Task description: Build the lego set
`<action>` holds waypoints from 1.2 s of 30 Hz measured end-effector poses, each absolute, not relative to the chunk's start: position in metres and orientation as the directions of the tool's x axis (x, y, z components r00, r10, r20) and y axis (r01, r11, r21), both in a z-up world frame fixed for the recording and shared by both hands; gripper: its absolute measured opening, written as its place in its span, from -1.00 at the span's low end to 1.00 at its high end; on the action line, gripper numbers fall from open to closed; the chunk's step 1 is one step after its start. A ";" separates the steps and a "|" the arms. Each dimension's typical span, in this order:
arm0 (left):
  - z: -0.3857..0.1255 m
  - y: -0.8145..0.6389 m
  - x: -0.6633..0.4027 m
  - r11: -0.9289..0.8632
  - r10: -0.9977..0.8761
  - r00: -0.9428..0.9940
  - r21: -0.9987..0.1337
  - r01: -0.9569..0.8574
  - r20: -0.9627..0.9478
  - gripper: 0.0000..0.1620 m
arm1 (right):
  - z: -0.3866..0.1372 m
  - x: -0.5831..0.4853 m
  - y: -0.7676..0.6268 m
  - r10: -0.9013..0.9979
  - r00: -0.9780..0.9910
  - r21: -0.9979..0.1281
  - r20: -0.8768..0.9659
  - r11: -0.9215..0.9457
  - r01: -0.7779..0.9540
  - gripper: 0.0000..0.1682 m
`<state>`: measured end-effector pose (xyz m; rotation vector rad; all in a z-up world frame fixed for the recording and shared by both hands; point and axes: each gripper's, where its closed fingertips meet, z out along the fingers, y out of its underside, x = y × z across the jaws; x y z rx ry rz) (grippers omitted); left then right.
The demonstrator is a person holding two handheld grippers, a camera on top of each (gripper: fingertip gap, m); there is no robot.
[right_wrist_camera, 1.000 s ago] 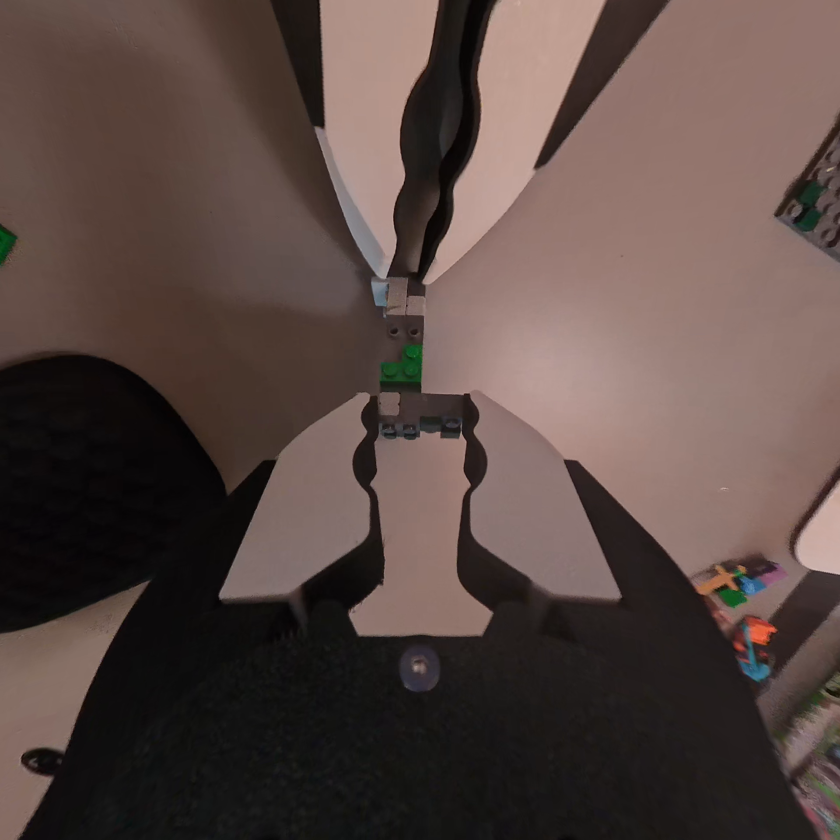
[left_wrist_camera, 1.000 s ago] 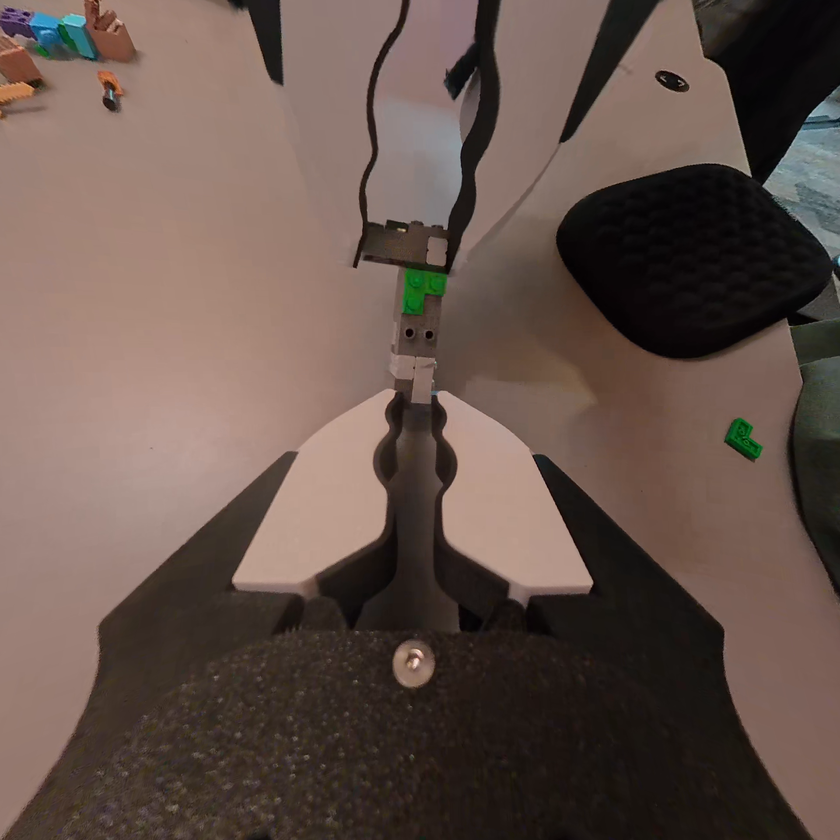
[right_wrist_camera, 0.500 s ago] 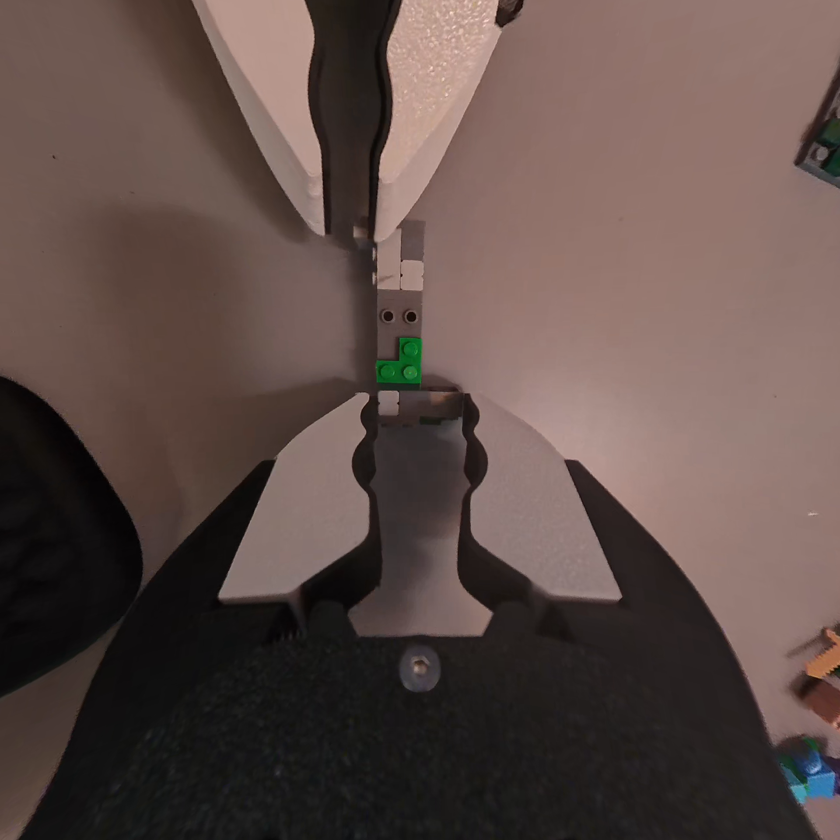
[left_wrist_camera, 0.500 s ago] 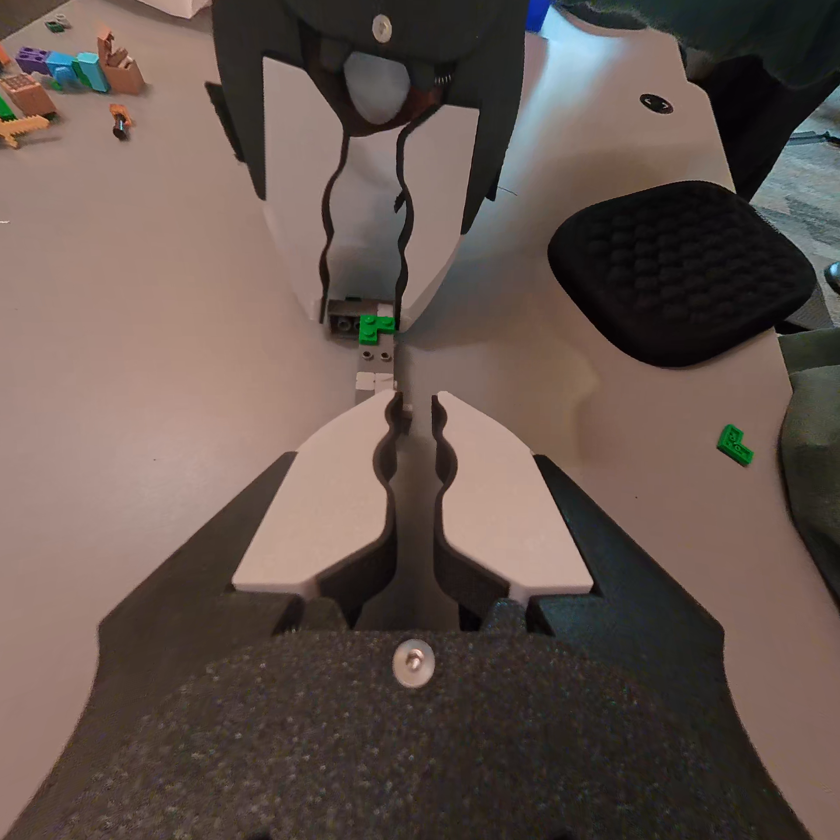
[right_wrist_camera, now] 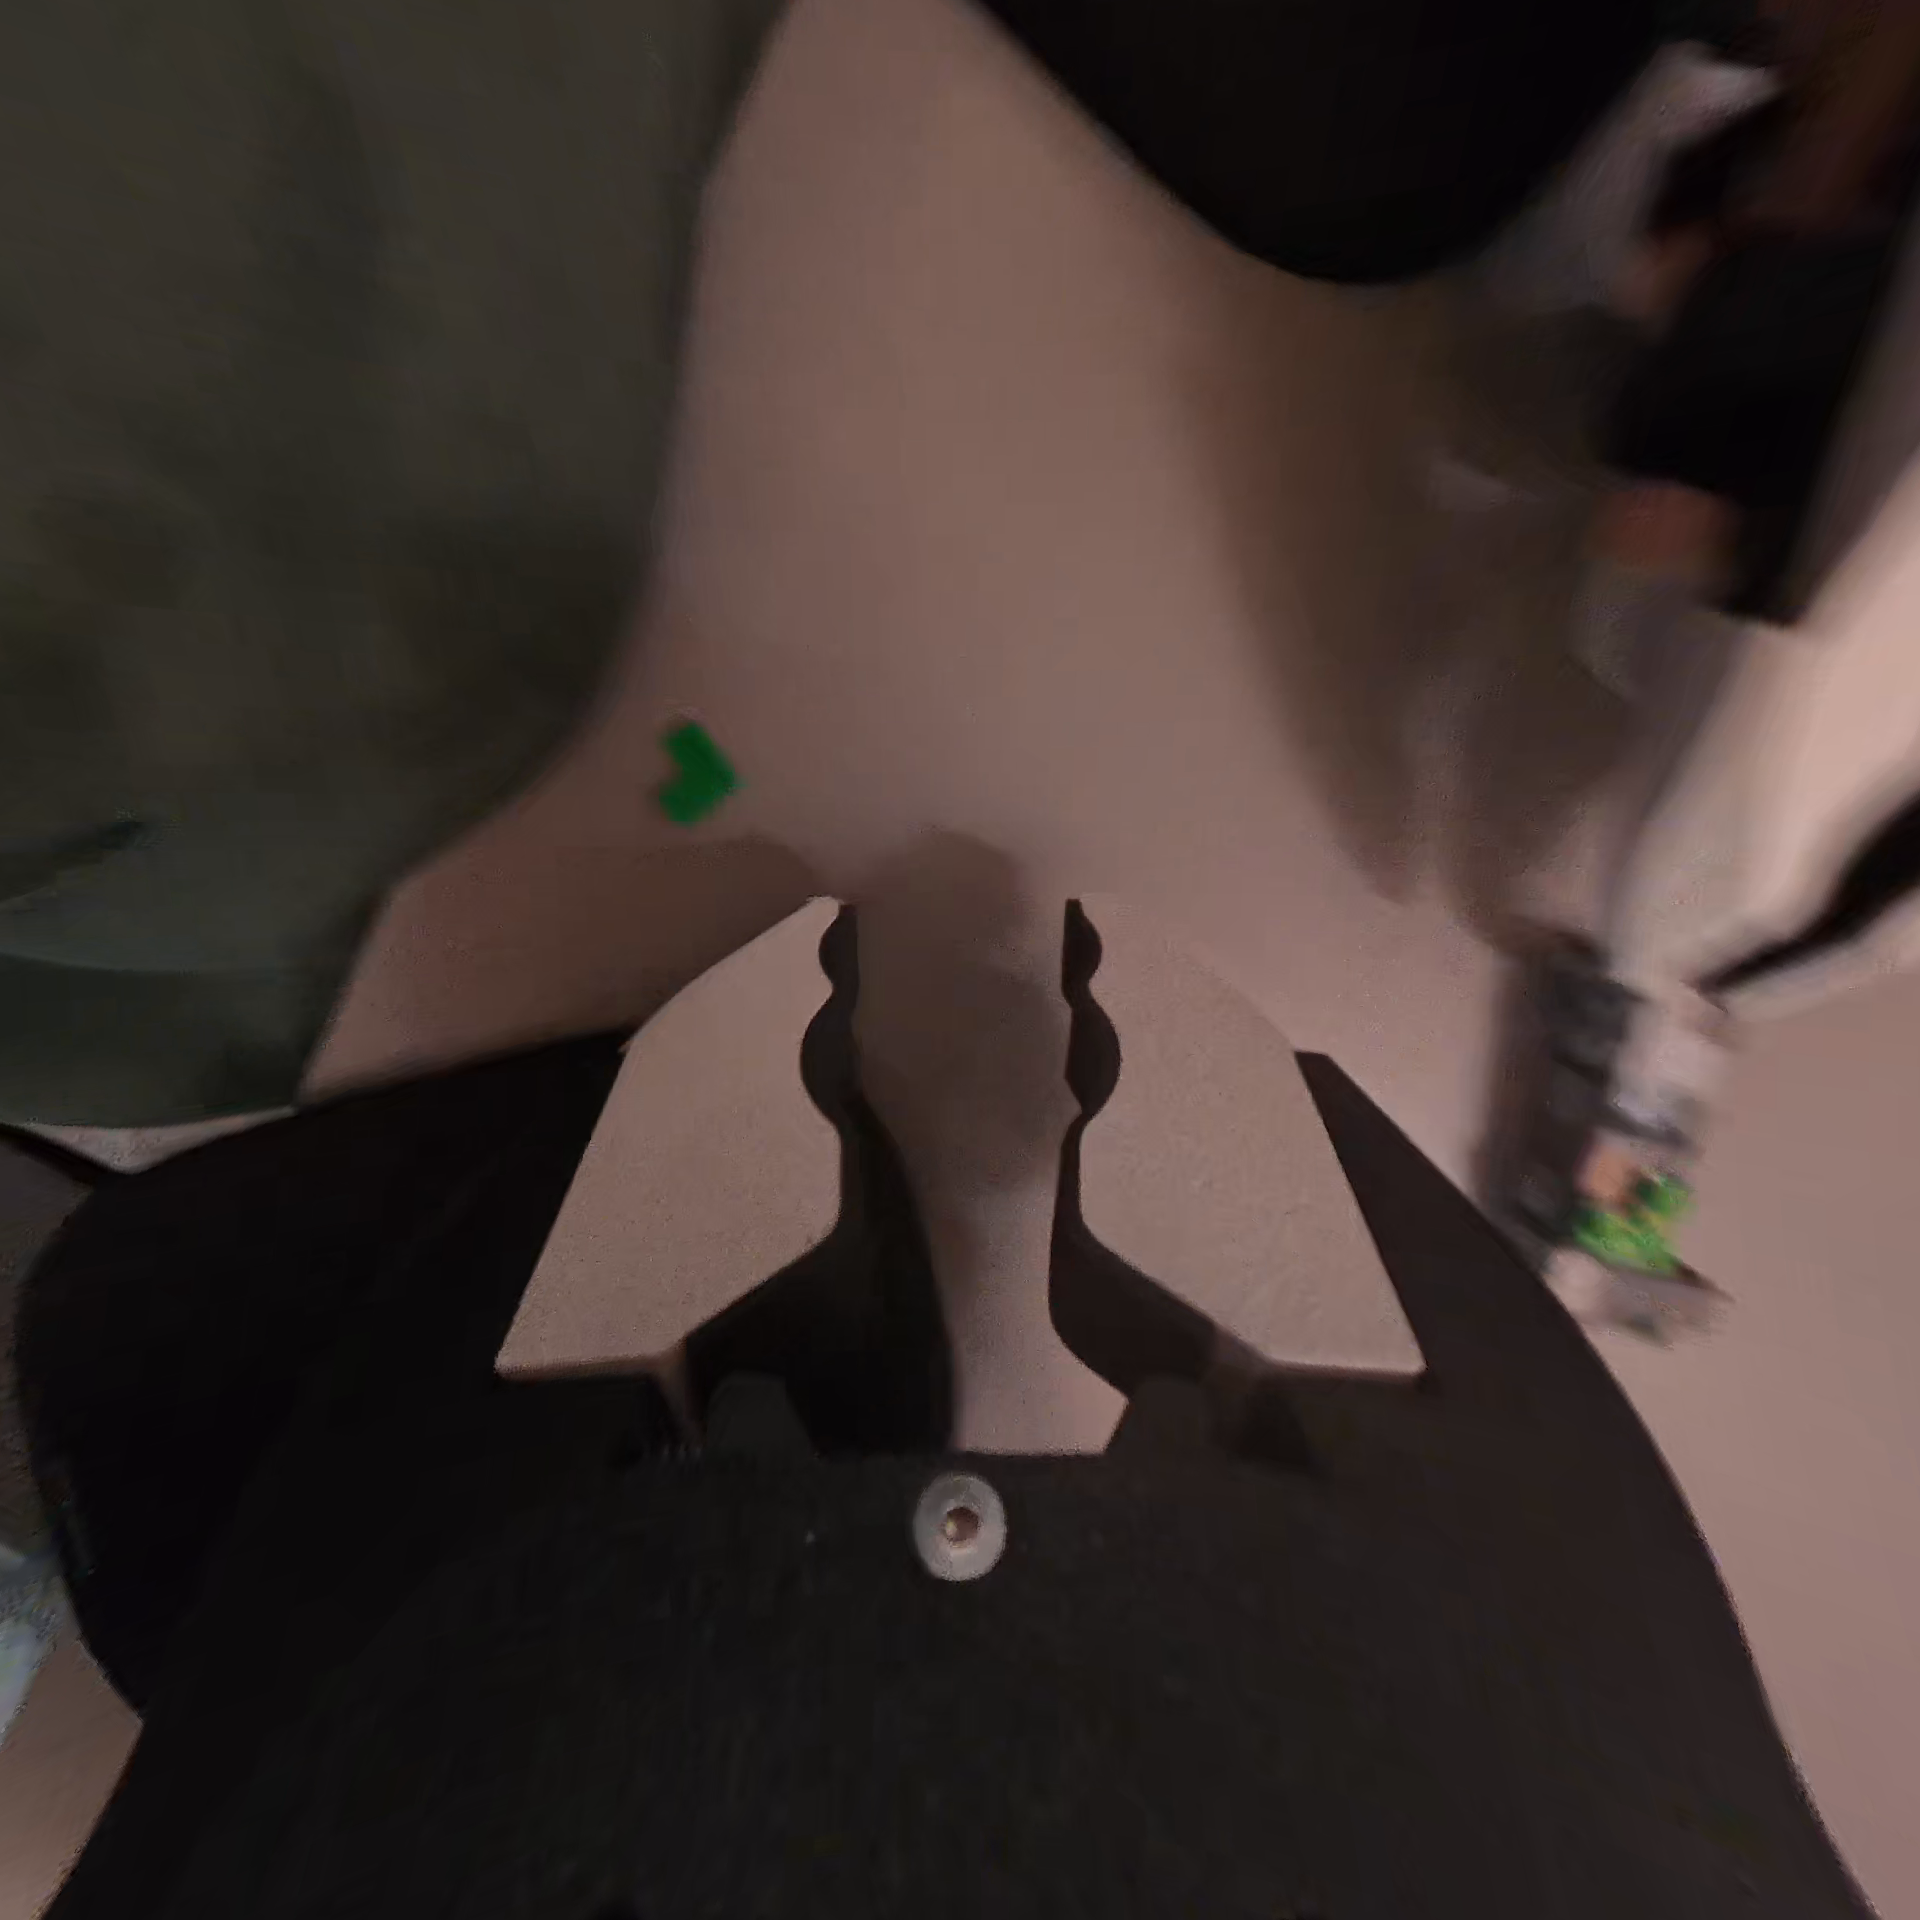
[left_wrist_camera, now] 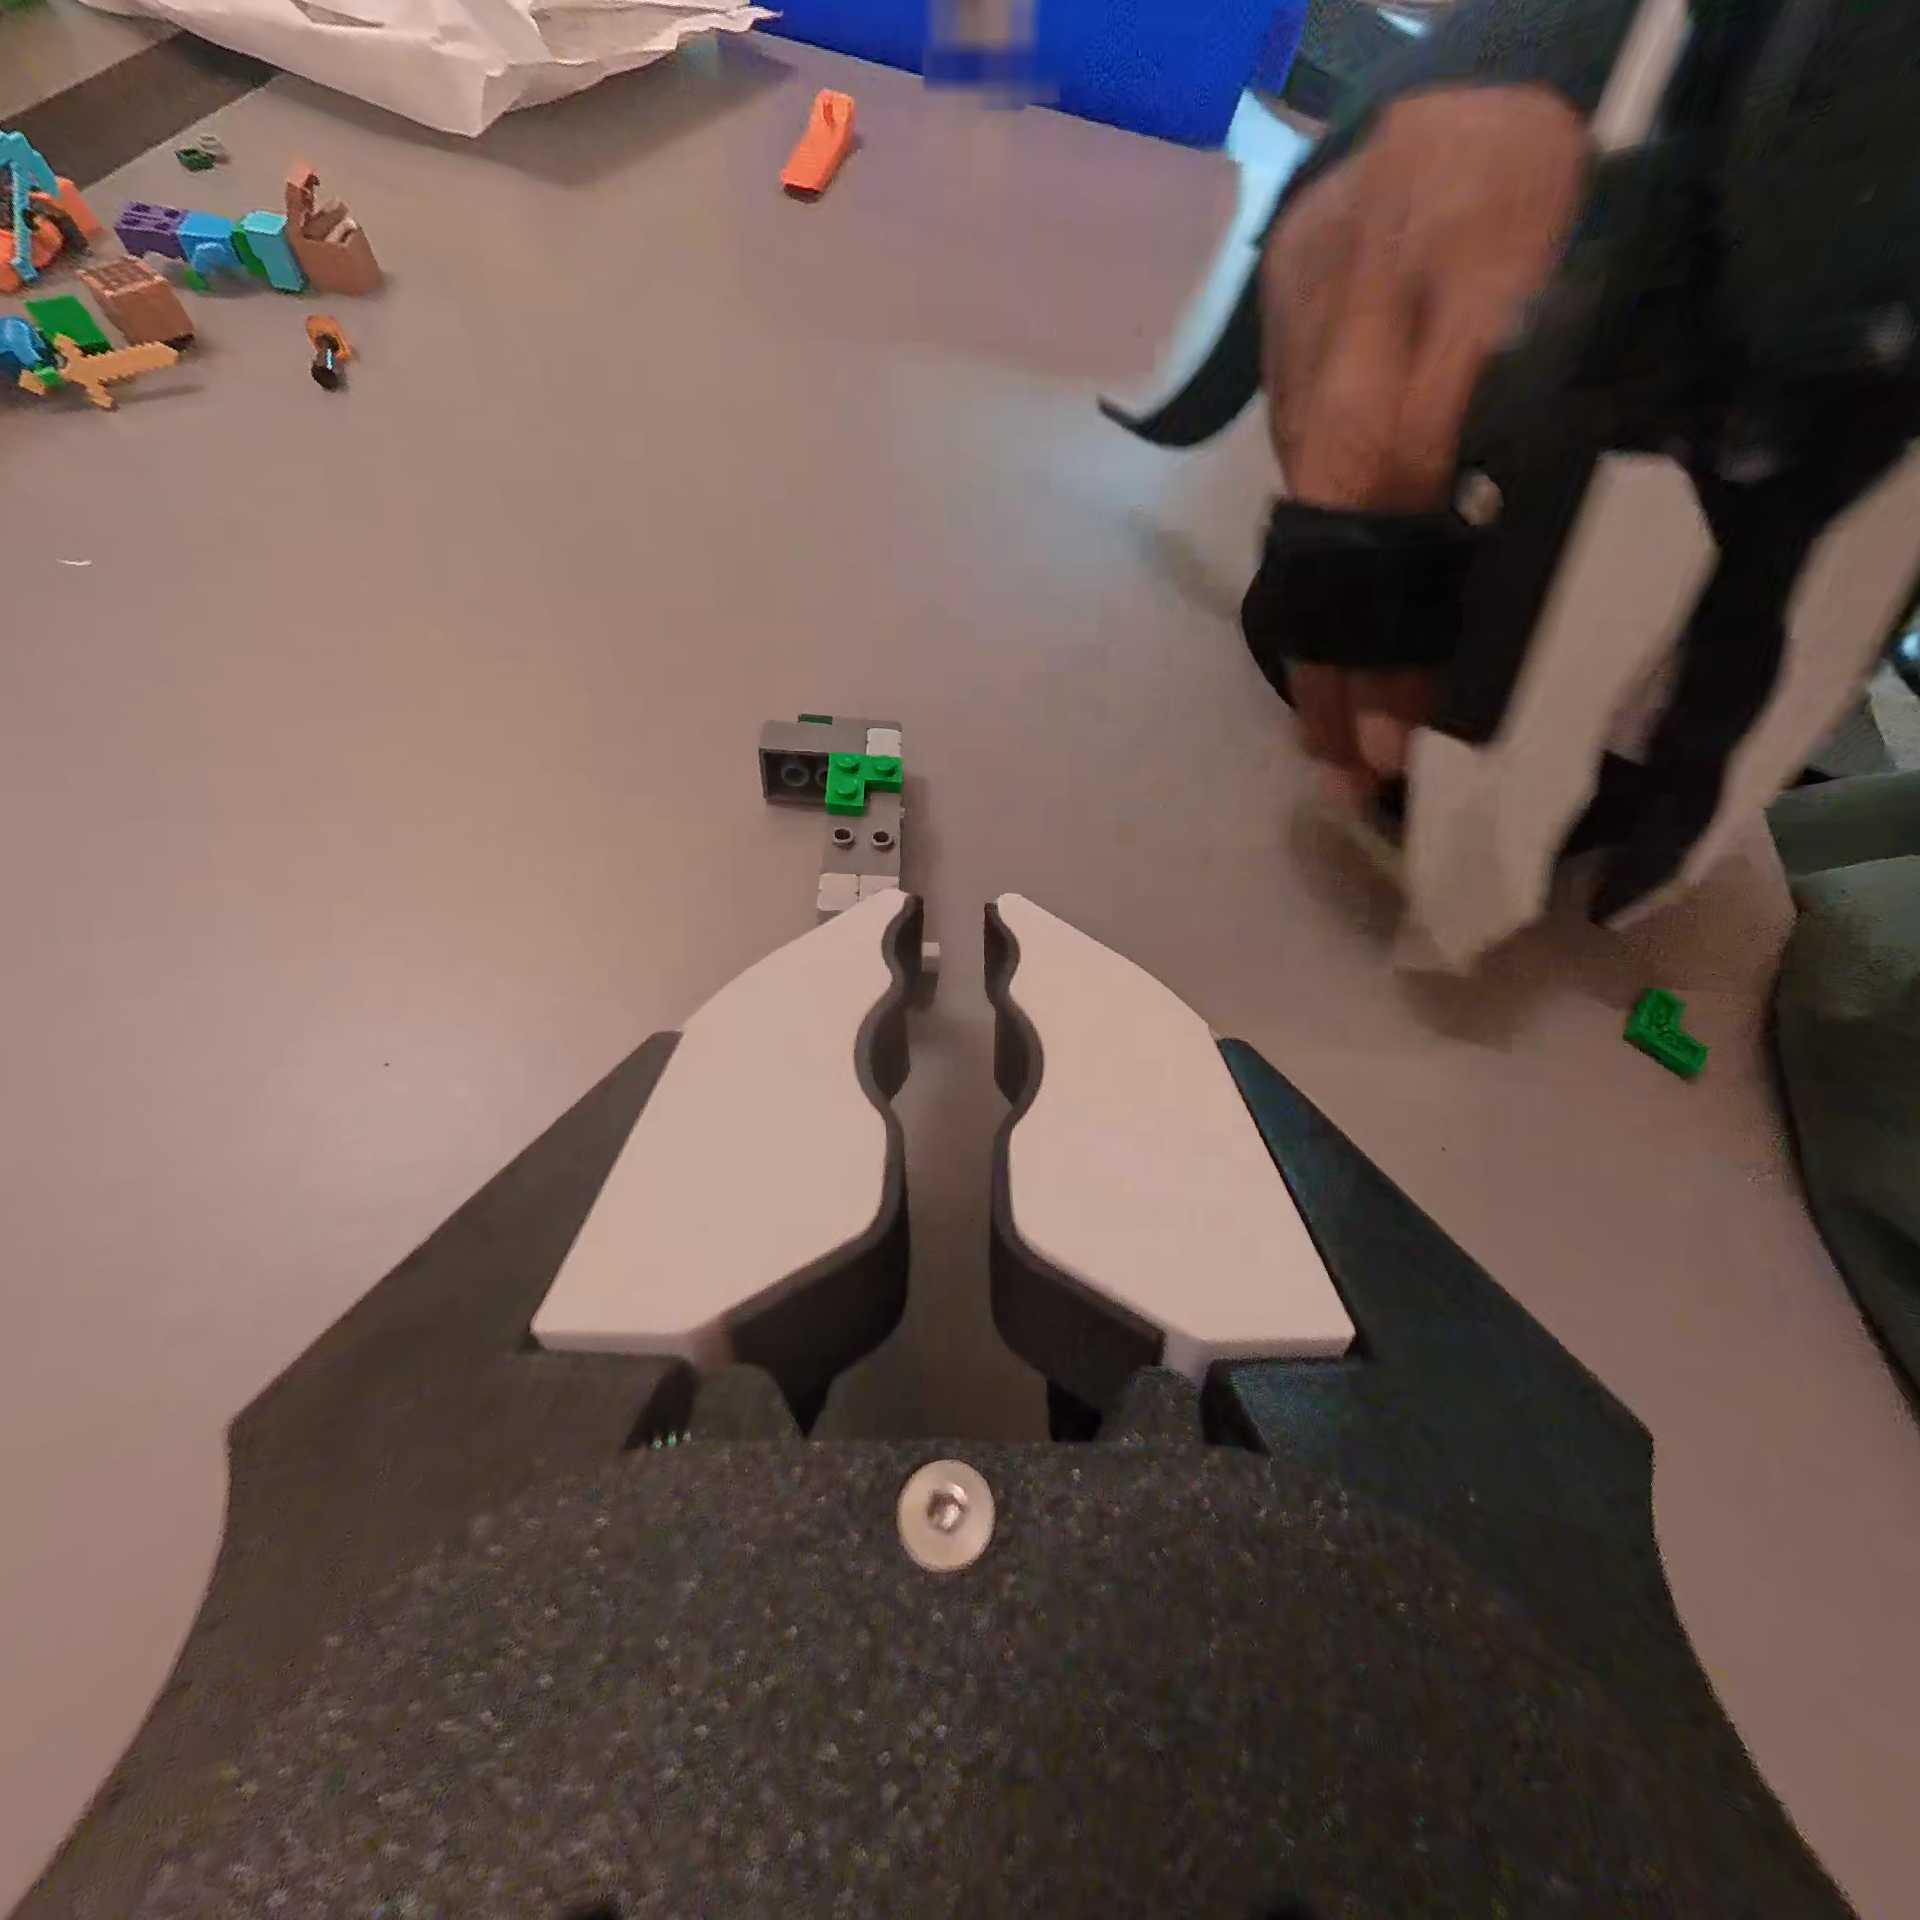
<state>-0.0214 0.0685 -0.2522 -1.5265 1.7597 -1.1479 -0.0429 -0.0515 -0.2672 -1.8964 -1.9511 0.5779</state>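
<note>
The grey lego assembly (left_wrist_camera: pixel 847 800), with a green L-shaped plate on top, lies flat on the grey table. My left gripper (left_wrist_camera: pixel 951 920) is slightly open just behind its near end and holds nothing. My right gripper (right_wrist_camera: pixel 956 914) is open and empty above the table. In the left wrist view it is a blur at the right (left_wrist_camera: pixel 1527 904), held by a hand. A loose green L-shaped plate (right_wrist_camera: pixel 696 774) lies just ahead and to the left of the right gripper; it also shows in the left wrist view (left_wrist_camera: pixel 1662 1029). The assembly is a blur in the right wrist view (right_wrist_camera: pixel 1621 1143).
Several loose coloured lego pieces (left_wrist_camera: pixel 156 281) lie at the far left. An orange piece (left_wrist_camera: pixel 821 140), crumpled white paper (left_wrist_camera: pixel 436 42) and a blue box (left_wrist_camera: pixel 1039 52) are at the back. A black pad (right_wrist_camera: pixel 1351 125) and grey-green fabric (right_wrist_camera: pixel 260 520) lie beyond the green plate. To the loose green L-shaped plate (right_wrist_camera: pixel 696 774): right tips about 5 cm, left tips about 15 cm. It is also in sight in the left wrist view (left_wrist_camera: pixel 1654 1025).
Both grippers have let go of the assembly, which now lies on the table. My right gripper has swung away to the right, toward the loose green plate. My left gripper has drawn back a little.
</note>
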 end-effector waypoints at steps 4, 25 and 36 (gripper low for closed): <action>-0.251 0.064 -0.022 0.016 -0.970 -0.217 -0.860 -0.510 0.110 -0.87 | -0.281 -0.060 -0.091 0.990 -0.124 -0.502 -0.064 0.075 0.862 -0.55; -0.209 0.003 -0.038 -0.096 -0.835 -0.484 -0.935 -0.342 0.263 -0.80 | -0.194 -0.068 -0.026 0.964 0.267 -0.959 0.007 -0.069 0.276 -0.84; -0.130 -0.002 -0.051 -0.503 -0.581 -0.675 -0.853 -0.143 0.456 -0.75 | -0.125 -0.056 0.003 0.947 0.313 -0.981 -0.070 -0.008 -0.195 -0.85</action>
